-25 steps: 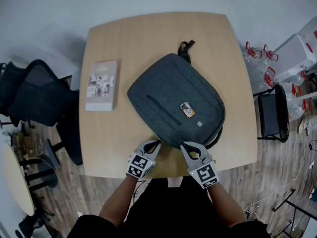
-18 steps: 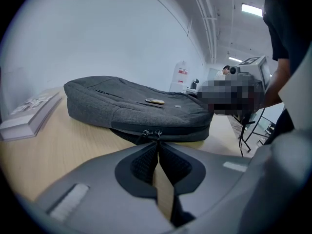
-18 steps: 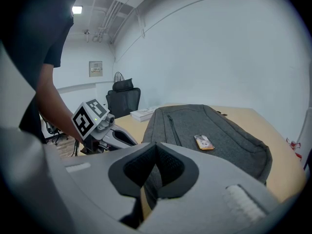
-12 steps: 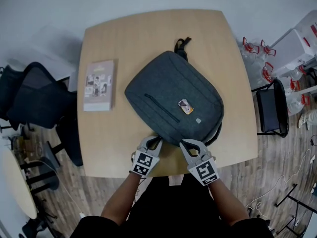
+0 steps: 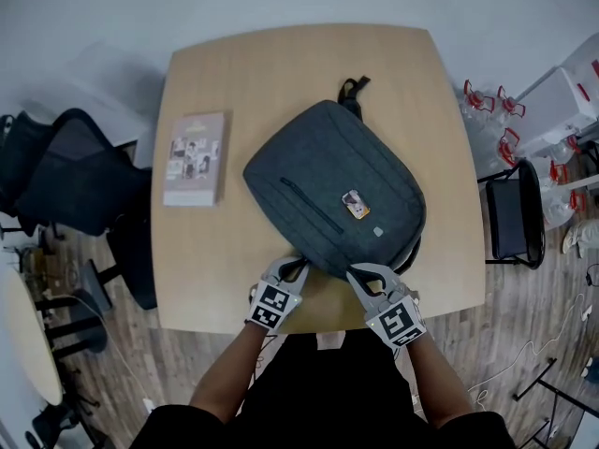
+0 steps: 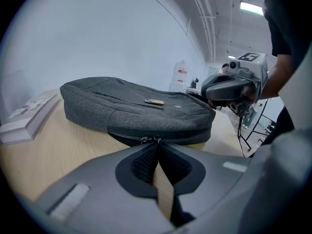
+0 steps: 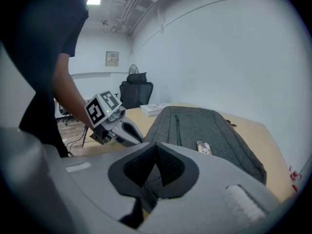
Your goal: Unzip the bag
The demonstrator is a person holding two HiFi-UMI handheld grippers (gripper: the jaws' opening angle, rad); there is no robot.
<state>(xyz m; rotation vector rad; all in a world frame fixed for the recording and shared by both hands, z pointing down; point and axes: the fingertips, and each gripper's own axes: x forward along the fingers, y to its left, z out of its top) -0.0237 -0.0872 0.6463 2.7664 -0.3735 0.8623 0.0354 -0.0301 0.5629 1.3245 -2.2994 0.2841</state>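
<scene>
A grey backpack (image 5: pixel 332 190) lies flat on the wooden table (image 5: pixel 206 251), with a small yellow tag (image 5: pixel 355 204) on its front. Both grippers meet its near edge. My left gripper (image 5: pixel 298 267) is shut, its tips (image 6: pixel 157 143) on one of the two metal zipper pulls (image 6: pixel 145 139) at the seam. A little to the right, my right gripper (image 5: pixel 354 271) is shut against the bag's near corner (image 7: pixel 156 145). Whether it pinches any fabric I cannot tell. The zip is closed.
A book (image 5: pixel 195 157) lies on the table left of the bag. A black office chair (image 5: pixel 65 185) stands off the table's left side and a black stool (image 5: pixel 515 213) off its right. Water bottles (image 5: pixel 487 110) stand at the far right.
The right gripper has shifted slightly to the right along the bag's near edge. The left gripper stays at the zipper pulls. The bag looks the same.
</scene>
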